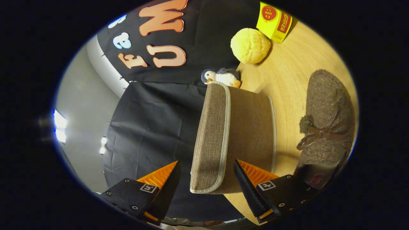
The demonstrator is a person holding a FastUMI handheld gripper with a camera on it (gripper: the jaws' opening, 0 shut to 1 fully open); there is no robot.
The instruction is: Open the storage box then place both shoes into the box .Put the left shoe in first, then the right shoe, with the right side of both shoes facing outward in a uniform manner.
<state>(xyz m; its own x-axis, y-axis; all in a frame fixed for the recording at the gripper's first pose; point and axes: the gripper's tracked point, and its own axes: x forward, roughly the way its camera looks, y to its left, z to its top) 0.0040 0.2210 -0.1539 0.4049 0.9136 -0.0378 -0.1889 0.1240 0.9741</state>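
The view is rolled on its side, so the wooden table runs up one side. A brown woven storage box with pale trim stands on it, just ahead of my fingers. Its lid lies flat on the box top, and the lid's near edge sits between my fingers. My gripper is open, straddling that edge. One orange finger stands off the lid with a gap; the other finger is at the box wall. A fuzzy brown shoe with a brown bow lies on the table beside the box.
Beyond the box sit a small penguin toy, a round yellow plush ball and a yellow carton. The black cloth wall stands behind the box.
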